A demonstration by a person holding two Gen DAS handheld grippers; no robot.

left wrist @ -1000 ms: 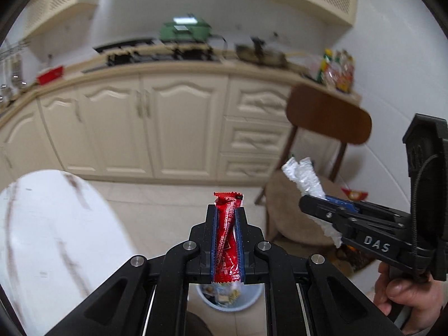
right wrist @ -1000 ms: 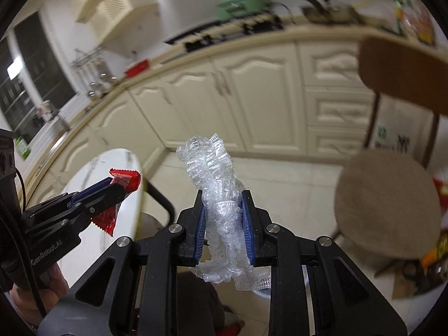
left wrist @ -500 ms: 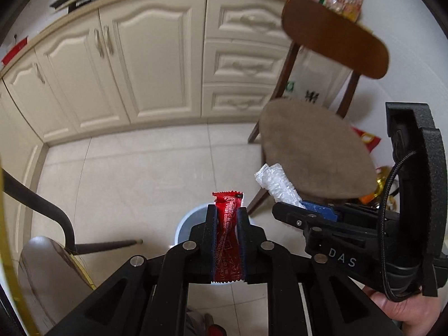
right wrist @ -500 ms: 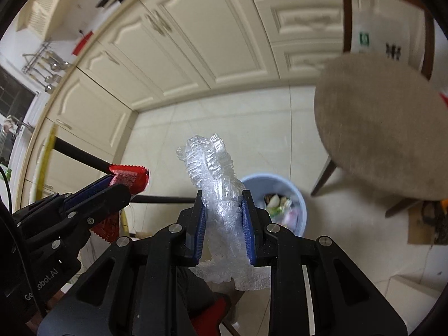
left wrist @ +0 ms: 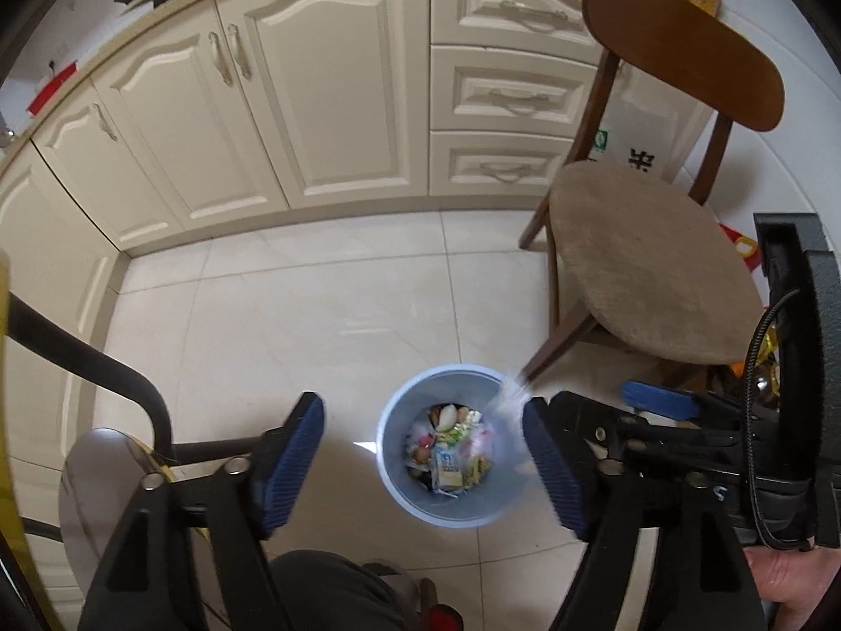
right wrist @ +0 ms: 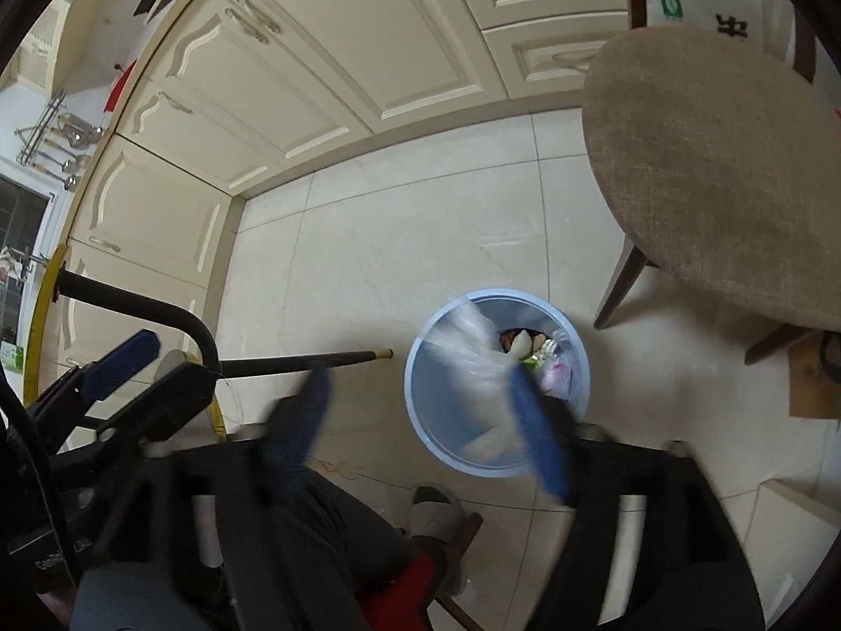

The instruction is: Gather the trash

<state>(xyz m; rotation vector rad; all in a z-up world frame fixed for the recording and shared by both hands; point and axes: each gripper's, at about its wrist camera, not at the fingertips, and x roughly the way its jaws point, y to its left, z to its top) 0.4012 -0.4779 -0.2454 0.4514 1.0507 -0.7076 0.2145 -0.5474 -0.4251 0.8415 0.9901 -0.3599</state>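
Note:
A light blue trash bin [left wrist: 399, 484] stands on the tiled floor, holding several wrappers and scraps. My left gripper [left wrist: 423, 465] is open and empty right above it. My right gripper [right wrist: 420, 420] is open too, just left of the bin [right wrist: 420, 410] from its own view. The clear crumpled plastic [right wrist: 473, 368] is a blurred shape falling into the bin, free of the fingers; it also shows in the left wrist view [left wrist: 507, 407]. The red wrapper is not to be seen. The right gripper [left wrist: 620, 410] shows at the right of the left view.
A wooden chair with a tan round seat [left wrist: 646, 257] stands right of the bin. Cream kitchen cabinets [left wrist: 326, 100] line the far side. A black table leg [left wrist: 94, 363] and foot bar [right wrist: 299, 360] are at the left. My slippered foot [right wrist: 436, 512] is below the bin.
Both grippers tilted down over the bin and opened. The red wrapper left the left gripper, and the clear plastic dropped from the right gripper.

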